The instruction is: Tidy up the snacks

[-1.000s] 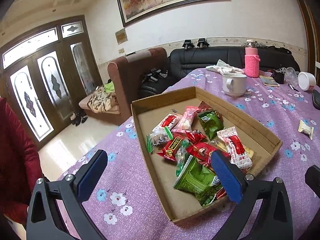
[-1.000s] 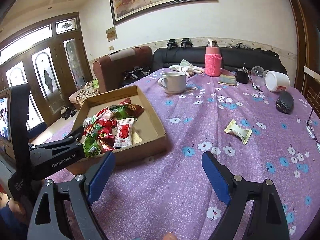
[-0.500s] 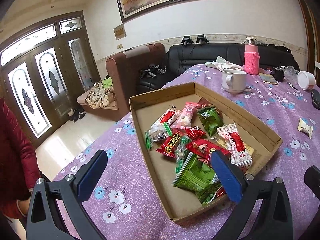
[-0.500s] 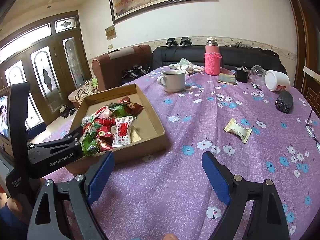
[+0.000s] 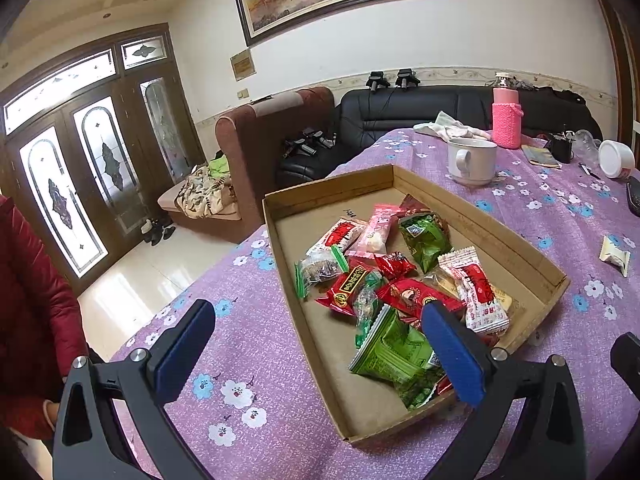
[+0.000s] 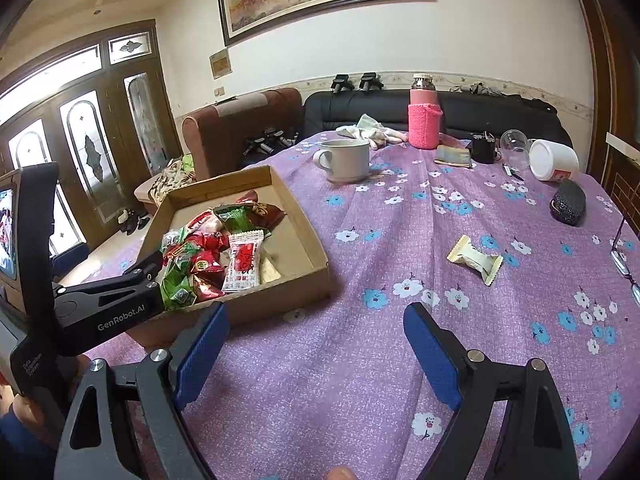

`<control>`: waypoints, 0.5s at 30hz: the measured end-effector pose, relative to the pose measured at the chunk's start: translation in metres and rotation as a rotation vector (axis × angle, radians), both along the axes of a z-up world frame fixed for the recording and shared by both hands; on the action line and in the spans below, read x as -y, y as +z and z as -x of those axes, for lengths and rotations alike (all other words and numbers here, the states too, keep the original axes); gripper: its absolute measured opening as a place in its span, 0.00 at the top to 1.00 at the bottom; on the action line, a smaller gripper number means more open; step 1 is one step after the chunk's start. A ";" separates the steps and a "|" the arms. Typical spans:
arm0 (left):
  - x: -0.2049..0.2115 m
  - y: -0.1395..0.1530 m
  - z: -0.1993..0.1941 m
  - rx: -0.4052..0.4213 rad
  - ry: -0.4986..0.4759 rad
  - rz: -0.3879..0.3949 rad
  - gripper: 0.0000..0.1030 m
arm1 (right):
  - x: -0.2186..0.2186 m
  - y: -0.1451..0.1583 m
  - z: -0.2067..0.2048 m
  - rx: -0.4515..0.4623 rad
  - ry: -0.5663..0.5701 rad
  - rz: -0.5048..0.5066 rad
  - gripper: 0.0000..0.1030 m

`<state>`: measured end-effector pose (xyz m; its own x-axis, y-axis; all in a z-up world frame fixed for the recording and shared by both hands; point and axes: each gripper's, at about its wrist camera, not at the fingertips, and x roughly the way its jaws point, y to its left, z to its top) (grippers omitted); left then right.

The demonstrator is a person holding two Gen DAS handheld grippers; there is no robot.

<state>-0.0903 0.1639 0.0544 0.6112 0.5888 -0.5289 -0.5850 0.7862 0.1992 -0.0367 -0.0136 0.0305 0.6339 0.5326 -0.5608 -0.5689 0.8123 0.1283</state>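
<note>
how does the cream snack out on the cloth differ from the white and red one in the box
The cream snack lies alone on the purple tablecloth, outside the box; the white and red snack lies inside it, among other packets. The cream one is plain, the other carries red print. Both are sealed packets with crimped ends.

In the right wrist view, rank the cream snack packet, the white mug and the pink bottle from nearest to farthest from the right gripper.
1. Cream snack packet: loose on the tablecloth, just ahead and slightly right of the open right gripper.
2. White mug: mid-table, beyond the cardboard tray, near centre.
3. Pink bottle: far edge of the table, before the black sofa.
</note>
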 end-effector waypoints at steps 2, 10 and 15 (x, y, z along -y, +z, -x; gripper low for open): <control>-0.001 0.000 0.000 -0.001 0.002 -0.002 0.00 | 0.000 0.000 0.000 0.000 -0.001 0.000 0.11; -0.002 0.002 0.002 0.000 0.011 -0.010 0.00 | 0.000 -0.001 -0.001 -0.003 -0.006 0.007 0.11; -0.002 0.001 0.002 -0.005 0.018 -0.007 0.00 | 0.000 -0.001 -0.001 -0.004 -0.009 0.008 0.11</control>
<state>-0.0921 0.1664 0.0558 0.5976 0.6034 -0.5280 -0.5981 0.7741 0.2076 -0.0356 -0.0135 0.0296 0.6366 0.5220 -0.5677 -0.5608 0.8186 0.1238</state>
